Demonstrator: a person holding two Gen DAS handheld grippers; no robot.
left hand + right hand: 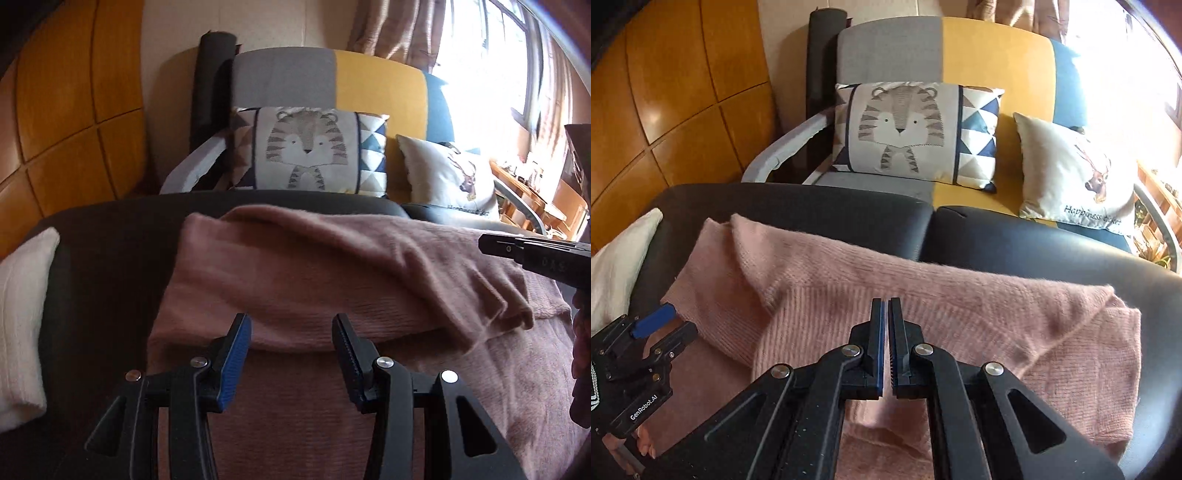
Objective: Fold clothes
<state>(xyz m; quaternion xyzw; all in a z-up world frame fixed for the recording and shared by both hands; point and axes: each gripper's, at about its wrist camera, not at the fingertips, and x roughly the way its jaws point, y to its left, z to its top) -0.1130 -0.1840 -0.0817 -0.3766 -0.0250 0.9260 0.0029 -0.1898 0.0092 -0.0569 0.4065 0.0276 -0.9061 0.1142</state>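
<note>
Nearest in the left wrist view, the left gripper (291,332) hangs with its jaws about half open and nothing between them, just above the near, doubled-over part of the pink knit sweater (295,266). The right gripper (887,314) has its jaws pressed together with no cloth caught in them, poised over the middle of the same garment. The sweater lies spread on the black leather seat (1034,240), its long axis running across both views from the seat's left end toward the right, with a folded flap reaching toward the seat's far left corner and a ribbed end toward the right edge. Judged from this, the fabric lies straight ahead of and below both pairs of jaws; the left gripper is nearer the left-hand flap, the right gripper nearer the centre and right end. At the seat's left edge rests a white cushion (22,325). Beyond the far edge stands a sofa with a tiger cushion (908,129) and a deer cushion (1071,173).
</note>
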